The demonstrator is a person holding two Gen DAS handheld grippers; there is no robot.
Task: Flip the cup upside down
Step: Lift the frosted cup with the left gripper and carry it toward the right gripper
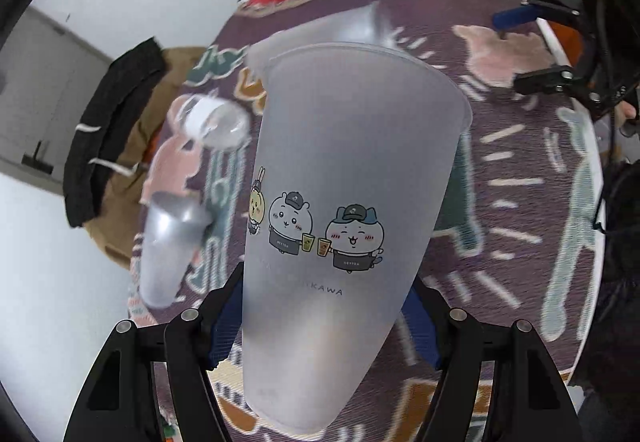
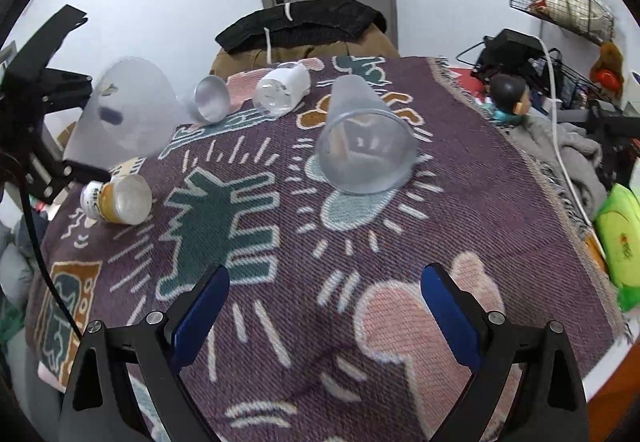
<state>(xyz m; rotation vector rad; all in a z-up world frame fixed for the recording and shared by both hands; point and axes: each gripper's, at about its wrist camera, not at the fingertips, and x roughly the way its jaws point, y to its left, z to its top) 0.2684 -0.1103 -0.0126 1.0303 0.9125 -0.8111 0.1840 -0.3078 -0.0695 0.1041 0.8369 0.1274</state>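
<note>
My left gripper (image 1: 324, 322) is shut on a frosted plastic cup (image 1: 344, 202) with cartoon animals printed on it. The cup is held in the air above the table, with its wide rim pointing away from the camera. The same cup (image 2: 124, 110) shows at the far left of the right wrist view, lifted above the cloth in the left gripper. My right gripper (image 2: 324, 306) is open and empty, low over the near part of the table.
A patterned purple cloth (image 2: 460, 202) covers the table. On it lie a frosted cup on its side (image 2: 360, 138), a small clear cup (image 2: 212, 98), a clear bottle (image 2: 280, 90) and a brownish jar (image 2: 120, 198). Clutter, cables and a green pack (image 2: 620, 242) crowd the right.
</note>
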